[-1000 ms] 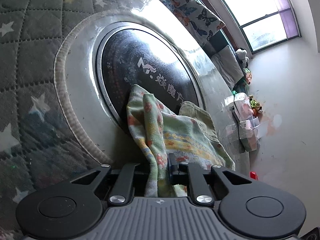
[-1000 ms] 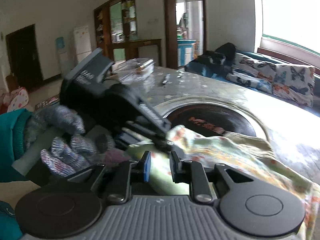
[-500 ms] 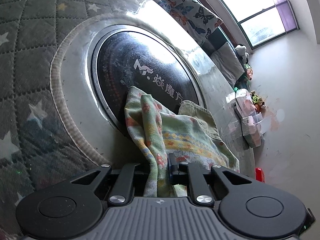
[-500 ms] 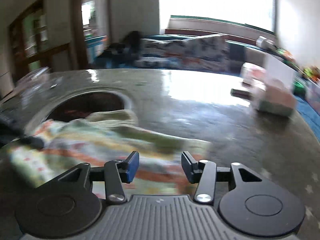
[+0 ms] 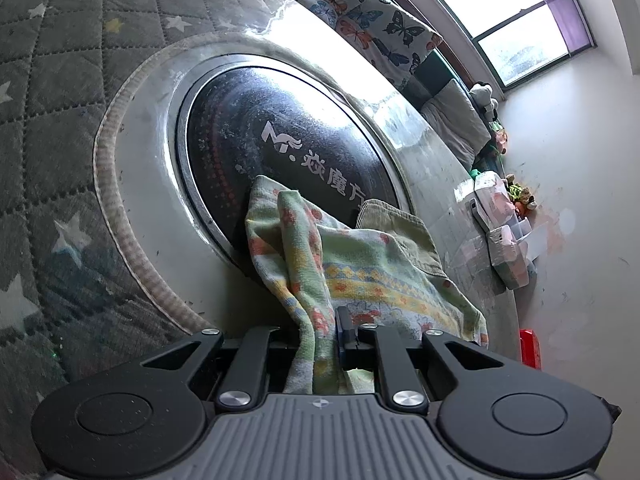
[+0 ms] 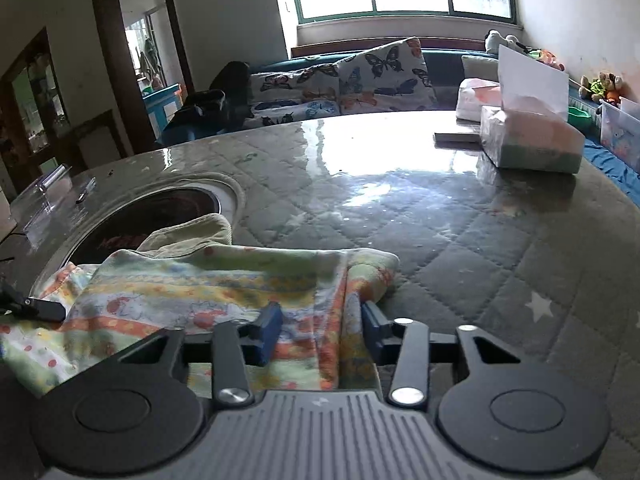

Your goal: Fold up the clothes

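At lower centre, the left gripper (image 5: 320,334) clamps the patterned garment (image 5: 360,276); the right gripper (image 6: 320,328) is closing around its edge (image 6: 344,320)

Readable text: one logo only.
White "M" mark plus Chinese characters on the black round hob (image 5: 280,132) set into the table.
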A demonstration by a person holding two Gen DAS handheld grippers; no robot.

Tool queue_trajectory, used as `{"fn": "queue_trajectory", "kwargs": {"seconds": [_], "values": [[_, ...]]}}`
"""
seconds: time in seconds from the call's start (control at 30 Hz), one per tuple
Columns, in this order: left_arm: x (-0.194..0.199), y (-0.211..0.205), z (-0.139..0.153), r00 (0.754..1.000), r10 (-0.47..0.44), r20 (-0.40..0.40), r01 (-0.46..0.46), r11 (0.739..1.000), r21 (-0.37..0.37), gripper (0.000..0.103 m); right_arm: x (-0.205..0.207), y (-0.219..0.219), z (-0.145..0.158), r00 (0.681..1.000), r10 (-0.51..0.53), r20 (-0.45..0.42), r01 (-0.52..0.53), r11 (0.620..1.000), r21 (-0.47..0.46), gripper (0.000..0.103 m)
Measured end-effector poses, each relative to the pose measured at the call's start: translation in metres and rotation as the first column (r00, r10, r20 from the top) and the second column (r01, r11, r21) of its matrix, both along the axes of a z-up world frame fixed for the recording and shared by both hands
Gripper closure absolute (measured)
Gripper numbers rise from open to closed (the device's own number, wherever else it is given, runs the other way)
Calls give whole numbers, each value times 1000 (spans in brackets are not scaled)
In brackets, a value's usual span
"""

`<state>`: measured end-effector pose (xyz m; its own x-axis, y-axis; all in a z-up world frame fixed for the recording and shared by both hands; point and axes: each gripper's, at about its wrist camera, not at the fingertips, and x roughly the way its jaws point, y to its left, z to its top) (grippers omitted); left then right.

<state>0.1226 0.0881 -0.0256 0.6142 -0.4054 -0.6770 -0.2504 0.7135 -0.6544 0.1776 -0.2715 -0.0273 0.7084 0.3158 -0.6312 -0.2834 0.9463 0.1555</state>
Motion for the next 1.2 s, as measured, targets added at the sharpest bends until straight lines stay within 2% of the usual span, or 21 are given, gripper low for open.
{"fn": "queue_trajectory", "kwargs": {"seconds": [0.03,0.1,0.17,0.3,0.57,0.8,1.2], "values": [[0,0,0,1000,-1,1,1,1000,2,88,0,0,0,1000,0,0,0,1000,2,72],[0,0,0,1000,-5,3,5,1000,6,88,0,-1,0,1000,-4,-2,4,1000,6,75],[0,0,1,1000,-8,5,8,1000,9,87,-1,-1,0,1000,-8,-5,8,1000,6,83],[0,-1,2,1000,-17,10,17,1000,22,88,-3,1,2,1000,-4,-2,4,1000,7,91],[-1,-8,9,999,-35,40,31,995,99,90,-11,-2,9,999,-14,30,13,999,36,94],[8,-21,36,991,-82,103,65,985,160,92,-23,-8,34,995,-24,100,17,998,68,95],[58,-87,77,957,-229,180,187,957,220,92,-21,-51,79,968,-142,205,131,989,65,95]]}}
